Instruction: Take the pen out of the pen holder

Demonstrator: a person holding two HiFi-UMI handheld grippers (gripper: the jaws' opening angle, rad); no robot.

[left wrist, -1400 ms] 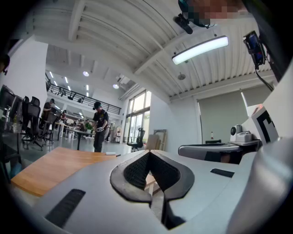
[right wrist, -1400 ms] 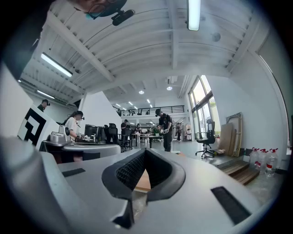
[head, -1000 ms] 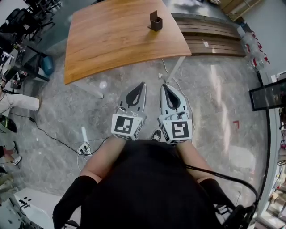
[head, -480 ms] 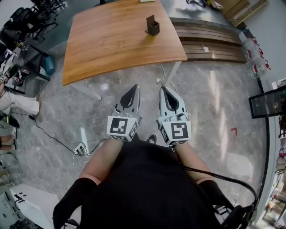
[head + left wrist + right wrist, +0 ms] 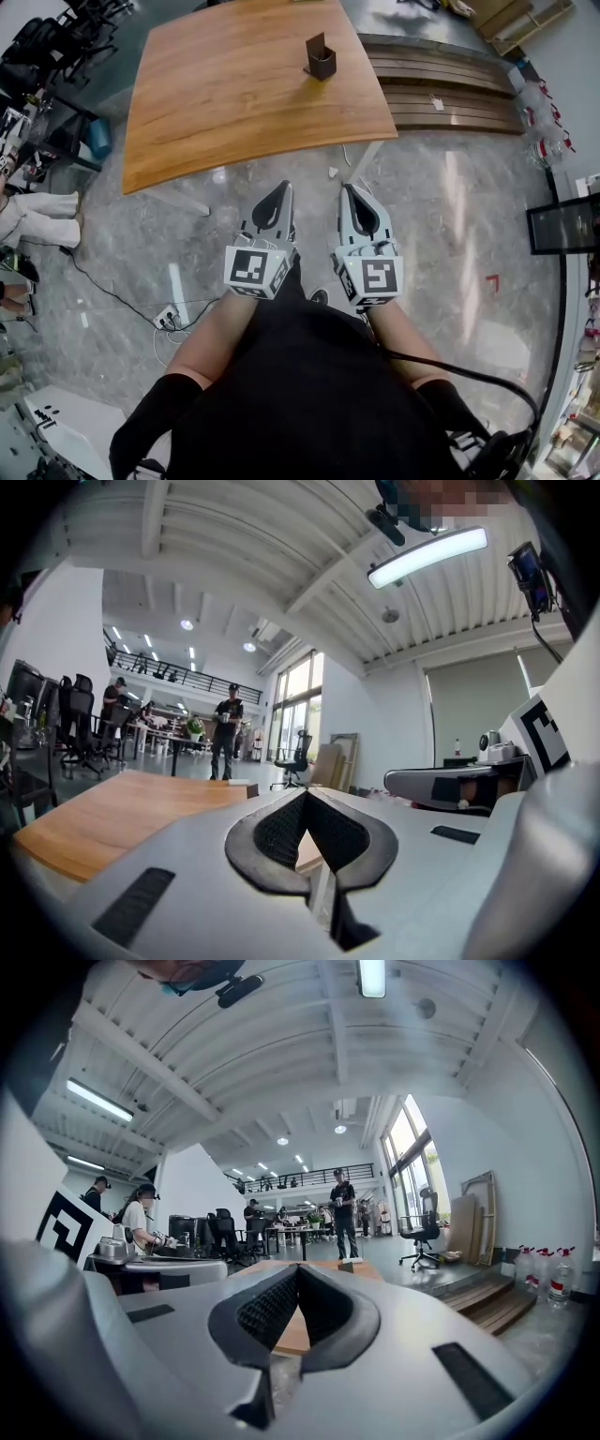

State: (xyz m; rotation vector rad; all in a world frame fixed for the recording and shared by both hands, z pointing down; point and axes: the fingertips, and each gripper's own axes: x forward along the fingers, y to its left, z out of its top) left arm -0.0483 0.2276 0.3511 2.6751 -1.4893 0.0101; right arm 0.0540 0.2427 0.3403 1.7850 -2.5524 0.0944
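Note:
A dark brown pen holder (image 5: pixel 319 58) stands near the far right of the wooden table (image 5: pixel 234 94); a dark upright piece rises from it, too small to tell as a pen. Both grippers hang over the stone floor, well short of the table's near edge. My left gripper (image 5: pixel 284 186) and right gripper (image 5: pixel 351 187) point toward the table side by side. In the left gripper view the left gripper (image 5: pixel 306 794) is shut with nothing in it, and the tabletop (image 5: pixel 103 808) lies ahead. The right gripper (image 5: pixel 297 1267) is likewise shut and holds nothing.
A white table leg (image 5: pixel 366 155) slants down to the floor just ahead of the grippers. Wooden steps (image 5: pixel 441 84) run along the table's right. A power strip (image 5: pixel 167 319) with cables lies at the left. Office chairs (image 5: pixel 56 37) and people stand beyond.
The table and pen holder have slid slightly down the head view, so they are a little nearer. Both grippers stay shut and side by side.

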